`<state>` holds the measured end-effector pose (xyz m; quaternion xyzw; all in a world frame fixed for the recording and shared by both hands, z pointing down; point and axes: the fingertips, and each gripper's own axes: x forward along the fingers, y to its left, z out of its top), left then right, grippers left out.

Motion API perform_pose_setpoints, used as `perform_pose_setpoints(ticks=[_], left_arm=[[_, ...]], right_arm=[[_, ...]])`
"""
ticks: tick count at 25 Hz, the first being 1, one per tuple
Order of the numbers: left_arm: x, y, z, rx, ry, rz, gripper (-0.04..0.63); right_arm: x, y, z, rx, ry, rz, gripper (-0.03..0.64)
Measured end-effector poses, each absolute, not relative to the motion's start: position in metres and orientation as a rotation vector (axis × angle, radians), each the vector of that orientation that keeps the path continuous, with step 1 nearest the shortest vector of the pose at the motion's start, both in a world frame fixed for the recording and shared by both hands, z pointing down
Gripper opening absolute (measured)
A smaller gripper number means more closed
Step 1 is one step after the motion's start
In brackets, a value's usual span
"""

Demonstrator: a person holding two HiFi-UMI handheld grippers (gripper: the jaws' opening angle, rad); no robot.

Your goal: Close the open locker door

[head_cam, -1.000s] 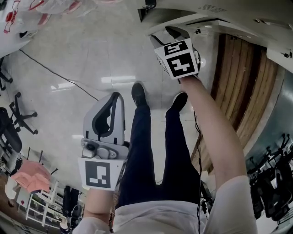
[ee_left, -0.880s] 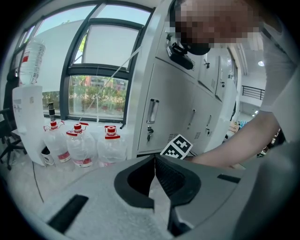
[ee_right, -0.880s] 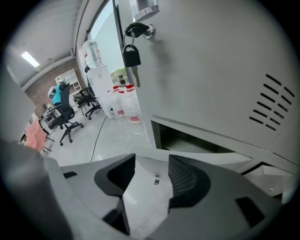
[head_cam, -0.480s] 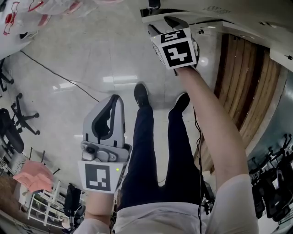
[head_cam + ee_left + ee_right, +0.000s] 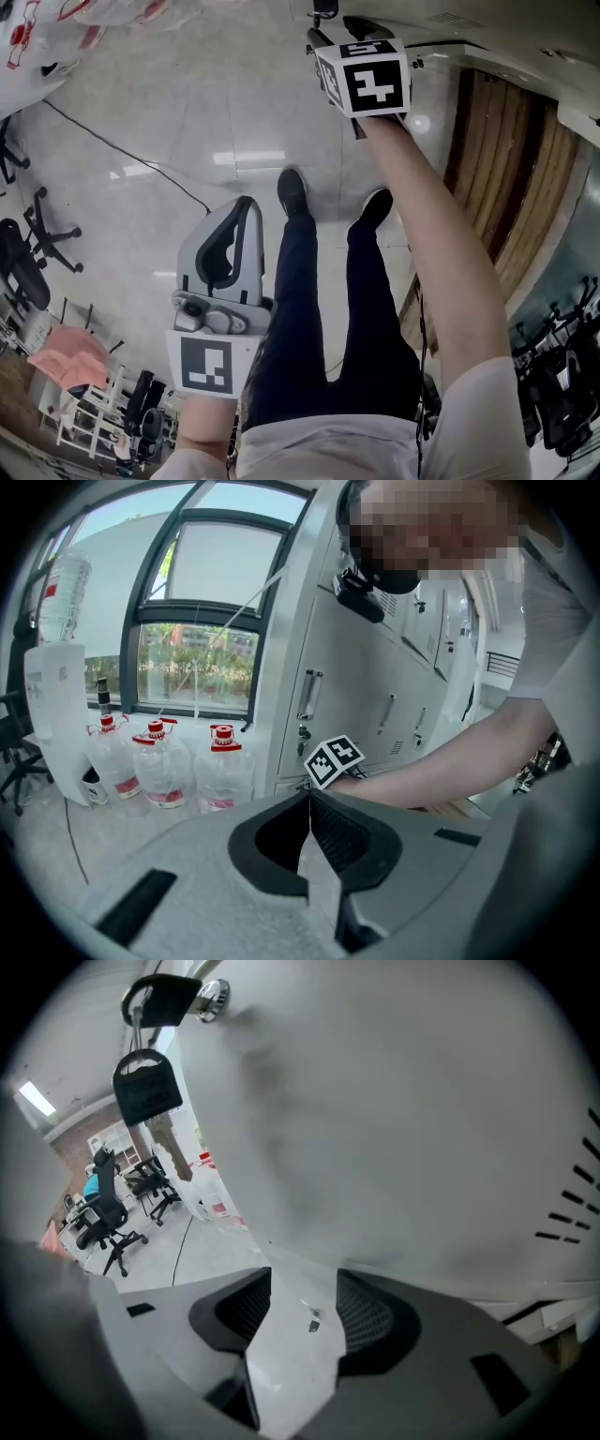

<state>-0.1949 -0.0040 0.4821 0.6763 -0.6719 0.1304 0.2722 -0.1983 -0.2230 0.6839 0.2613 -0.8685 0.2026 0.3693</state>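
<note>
Head view: right tool [image 5: 339, 28] at the locker door [image 5: 469, 28], door ajar, left tool [image 5: 239, 211] low and idle. Risk (judged): the hold sat at the panel's edge, so a fast swing or twisted wrist could slip it off and leave the door to slam or bounce back open. Left gripper view: left tool clenched tip to tip, nothing in it, aimed toward the locker bank [image 5: 375, 696]. Right gripper view: jaws part-open w/ the door's edge between, apparently gripped by both pads; key tag [image 5: 145, 1087] hung from the lock [image 5: 211, 996] above.
</note>
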Motion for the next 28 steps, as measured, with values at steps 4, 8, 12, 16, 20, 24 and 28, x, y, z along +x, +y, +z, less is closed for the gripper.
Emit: perform_pose_setpoints(ticks=[4, 8, 12, 16, 20, 24, 28], left_arm=[[-0.194, -0.006, 0.483, 1.82, -1.811, 0.35, 0.011], [-0.193, -0.006, 0.484, 1.823, -1.806, 0.345, 0.011], [-0.188, -0.001, 0.489, 1.817, -1.786, 0.348, 0.011], [-0.185, 0.0, 0.488, 1.822, -1.776, 0.356, 0.011], [-0.19, -0.006, 0.483, 1.837, -1.791, 0.348, 0.011], [-0.192, -0.009, 0.48, 1.843, -1.808, 0.344, 0.011], [-0.194, -0.008, 0.478, 1.84, -1.825, 0.352, 0.011]], right_arm=[[-0.199, -0.228, 0.684, 0.71, -2.227, 0.576, 0.218], [-0.2, -0.228, 0.684, 0.735, -2.229, 0.586, 0.218], [-0.2, -0.228, 0.686, 0.758, -2.228, 0.6, 0.218], [-0.199, -0.228, 0.686, 0.757, -2.226, 0.599, 0.218], [-0.2, -0.226, 0.685, 0.756, -2.222, 0.606, 0.218], [-0.198, -0.218, 0.684, 0.729, -2.226, 0.589, 0.218], [-0.192, -0.212, 0.677, 0.723, -2.245, 0.578, 0.218]])
